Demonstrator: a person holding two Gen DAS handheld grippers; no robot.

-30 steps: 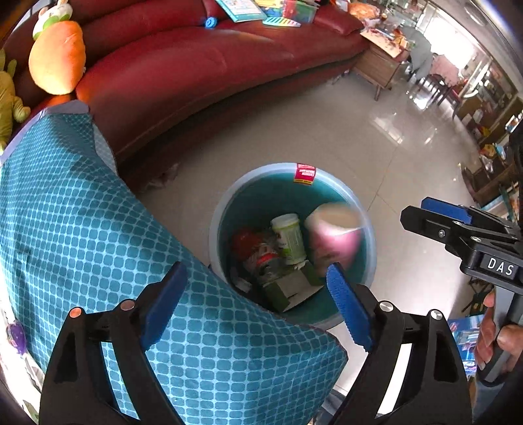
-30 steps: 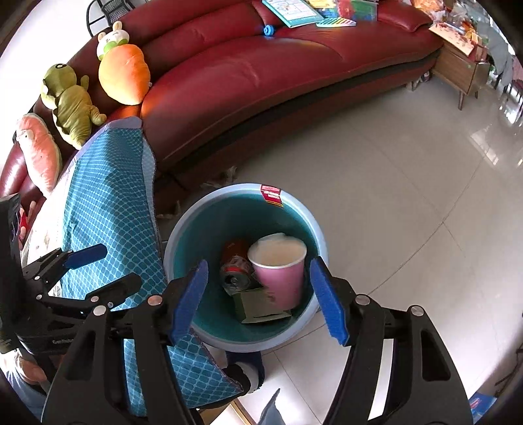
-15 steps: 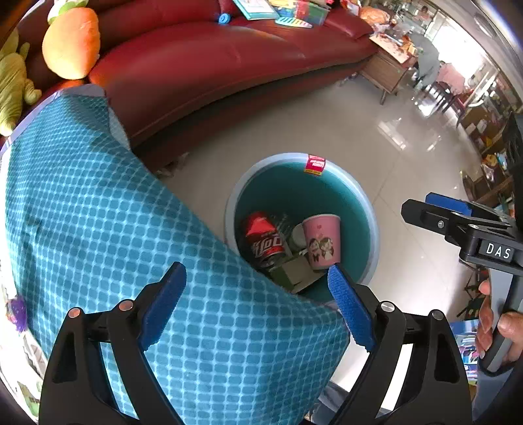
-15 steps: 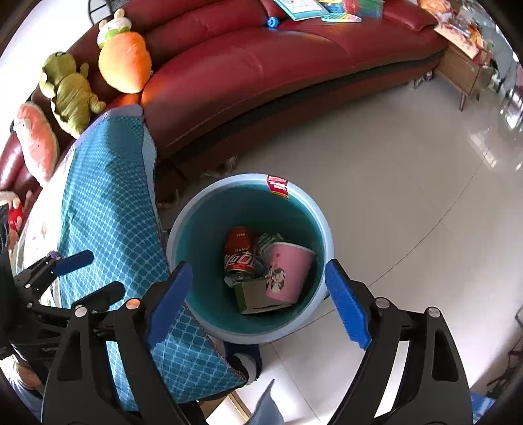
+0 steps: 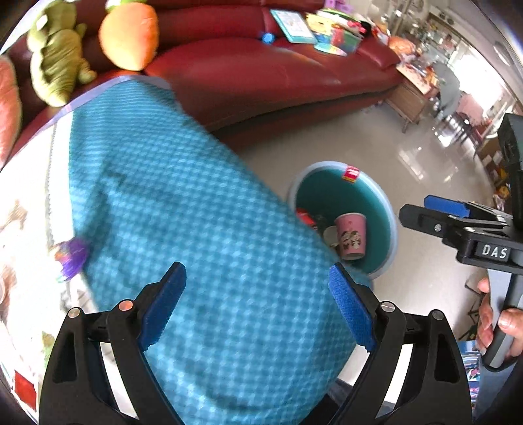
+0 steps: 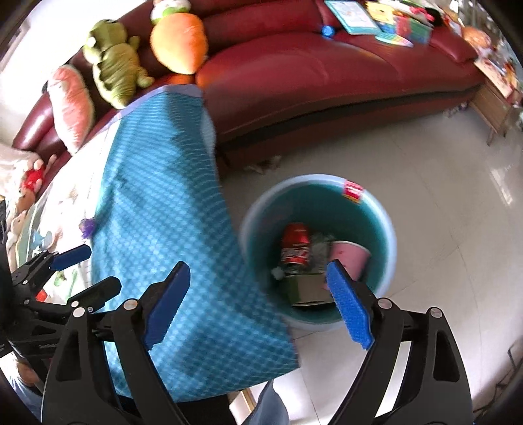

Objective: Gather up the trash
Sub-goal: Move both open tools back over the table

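Dropping looks finished: down in the bin point(image 6: 313, 178) on the floor, a pink cup point(image 6: 348, 258) tipped against the right wall, beside a red can point(image 6: 295, 243) and a carton point(image 6: 304, 289). Above the bin's near rim, the right gripper point(image 6: 257, 264), with jaws just been opening, now wide, nothing between the pads, only the bin's contents showing far below. Over the draped cloth point(image 5: 196, 196), left of the bin, the left gripper point(image 5: 255, 266), likewise spread wide and empty.

Probably next: more trash. Likeliest piece, a purple scrap point(image 5: 70, 258) on the white tabletop point(image 5: 26, 229), just past the cloth's left edge. Lies left of the left gripper, well apart from the right one, so nearer the left hand. Too blurred to tell its long axis.

Nothing standing between that gripper and the scrap; only the cloth to cross. A second candidate, pale litter point(image 6: 261, 165) on the floor at the foot of the sofa point(image 6: 327, 65), beyond the bin, nearer the right gripper. On the sofa, far off, plush toys point(image 6: 114, 72) and books point(image 6: 353, 14): likely not trash.
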